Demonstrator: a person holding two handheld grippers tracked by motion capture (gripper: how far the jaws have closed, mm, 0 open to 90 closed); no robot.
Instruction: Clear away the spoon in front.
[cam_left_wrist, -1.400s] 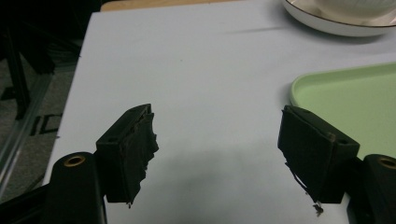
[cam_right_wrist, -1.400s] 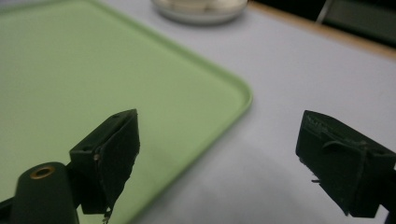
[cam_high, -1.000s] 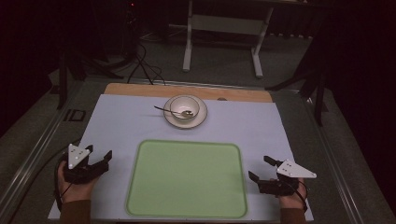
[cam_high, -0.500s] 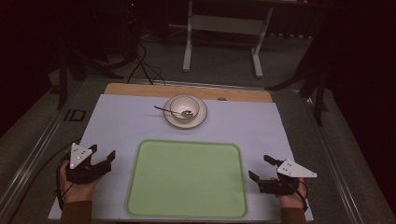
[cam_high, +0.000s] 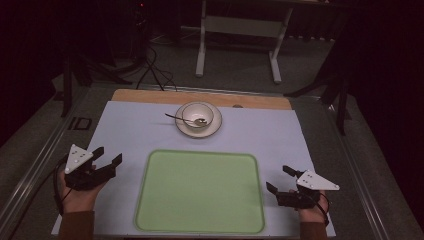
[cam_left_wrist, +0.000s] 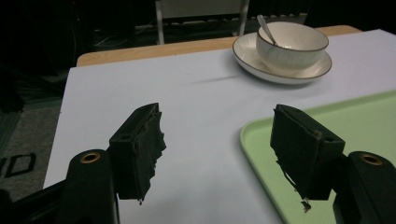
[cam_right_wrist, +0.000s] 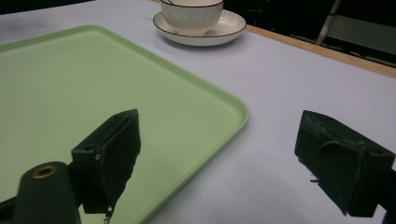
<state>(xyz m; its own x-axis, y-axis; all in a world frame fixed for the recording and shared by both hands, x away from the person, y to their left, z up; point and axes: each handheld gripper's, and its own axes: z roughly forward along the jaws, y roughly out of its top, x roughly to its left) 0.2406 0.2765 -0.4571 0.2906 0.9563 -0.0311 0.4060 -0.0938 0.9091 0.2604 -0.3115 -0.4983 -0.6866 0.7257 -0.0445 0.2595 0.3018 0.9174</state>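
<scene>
Both jaws gape, empty — left hand-held gripper (cam_high: 106, 157), lately narrowing slightly, and right hand-held gripper (cam_high: 280, 179) flank the green tray (cam_high: 200, 192); bowl (cam_high: 197, 115) holds probably a spoon.

My left tool (cam_high: 102, 161) sits in my left hand (cam_high: 80, 192) just left of the tray (cam_high: 200, 225), jaws pointing forward and slightly toward the tray's near-left corner. Its jaws stand wide apart with nothing between them, though they have just been closing a little. The grey plate on top tilts up toward me. My right tool (cam_high: 280, 181) rests in my right hand (cam_high: 311, 207) just right of the tray, jaws aimed forward and inward along the tray's right edge, spread wide and empty. Both my sleeves come in from the near edge of the bench (cam_high: 135, 132).
</scene>
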